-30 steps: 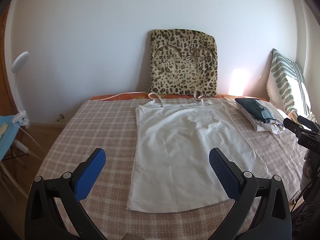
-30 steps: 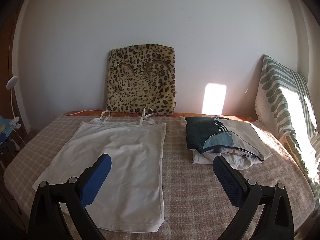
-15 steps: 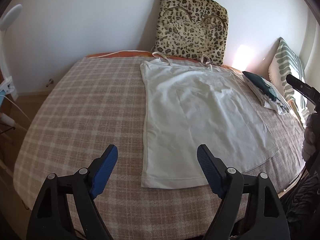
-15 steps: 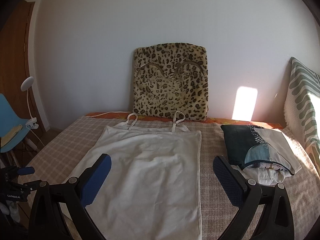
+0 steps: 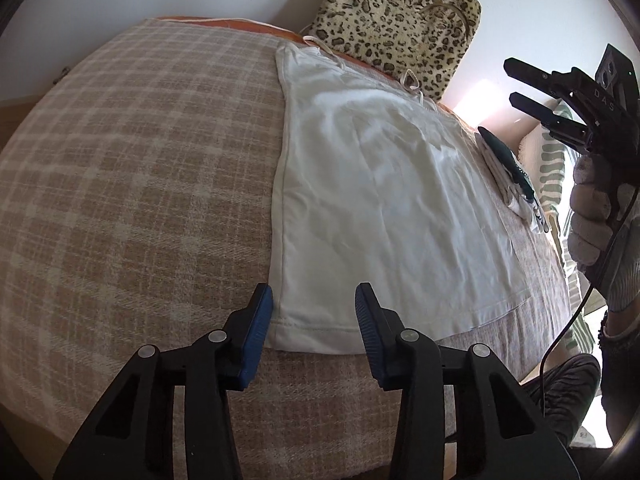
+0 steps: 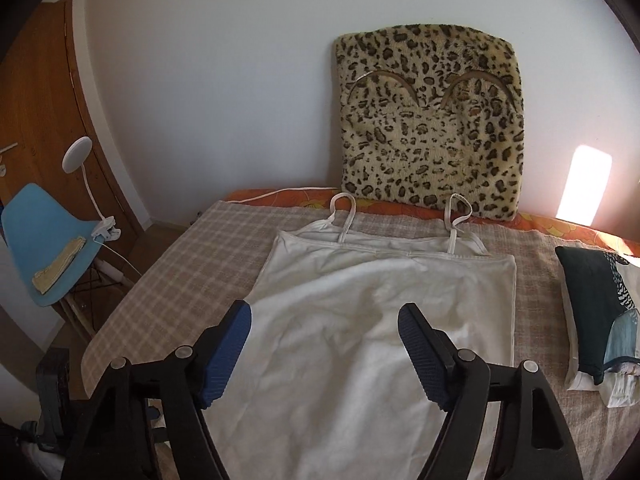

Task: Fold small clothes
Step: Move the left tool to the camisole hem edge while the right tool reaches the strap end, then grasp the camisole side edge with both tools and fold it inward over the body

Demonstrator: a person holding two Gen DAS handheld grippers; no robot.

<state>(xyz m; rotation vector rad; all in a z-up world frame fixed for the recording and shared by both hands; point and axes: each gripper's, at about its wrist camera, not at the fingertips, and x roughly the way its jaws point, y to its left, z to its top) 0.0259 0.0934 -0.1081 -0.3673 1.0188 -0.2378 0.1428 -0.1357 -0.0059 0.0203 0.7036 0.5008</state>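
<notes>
Both grippers' jaws gape: the left gripper [image 5: 314, 312] straddles the white top's [image 5: 384, 208] hem corner, the right gripper [image 6: 324, 330] hangs above it.

The leopard cushion [image 6: 430, 124] leans upright against the wall [image 6: 224, 80] at the head of the checked blanket [image 6: 192, 276] — an orange sheet [image 6: 568, 226] shows just below it. Left of the cushion, off the bed, stands a blue chair [image 6: 44, 240] with a white clip lamp [image 6: 86, 184] — a wooden door [image 6: 36, 92] behind.
</notes>
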